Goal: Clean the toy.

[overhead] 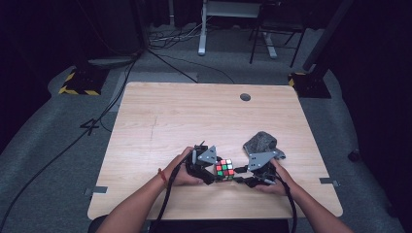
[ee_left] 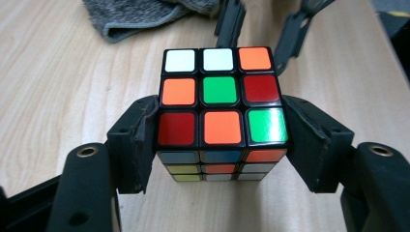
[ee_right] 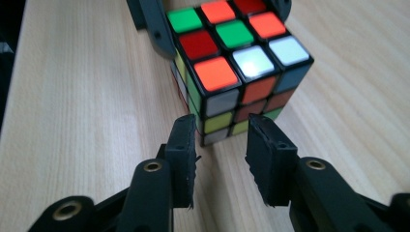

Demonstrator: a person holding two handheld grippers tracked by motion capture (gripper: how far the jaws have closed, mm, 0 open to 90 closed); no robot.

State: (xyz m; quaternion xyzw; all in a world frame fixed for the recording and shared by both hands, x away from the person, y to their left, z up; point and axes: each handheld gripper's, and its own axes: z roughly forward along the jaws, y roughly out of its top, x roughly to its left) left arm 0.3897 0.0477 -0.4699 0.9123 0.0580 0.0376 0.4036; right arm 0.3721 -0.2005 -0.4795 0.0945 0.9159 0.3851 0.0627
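Left gripper clamped on the cube, jaws pressing its two opposite sides at the near, lower rows; cube resting on the bench, scrambled top face up (white, orange, green, red tiles mixed). Right gripper just in front of the cube's near bottom corner, jaws apart with a narrow gap, nothing between them, tips just beside the lowest row (contact not clear).

Risks, judged: narrow right gap likely too small to take a layer, so pushing in could shove the cube out of the left clamp or skid it across the smooth wood. Left hold sits low and near one edge of the cube, so a twist from the right side could pivot the whole cube instead of turning one layer. Corner-on approach from the right could also wedge a jaw between rows and jam or pop a piece. Worn, ragged padding on the left jaws (slip more likely).

Surface: pale wood-grain bench, flat, matte, round cable hole well beyond both jaws. Grey cloth crumpled just beyond the right gripper, near enough to snag. Room: dark, grey carpet floor, cables trailing left of the bench, hazard-striped stand bases at both far corners, desk legs at the back.
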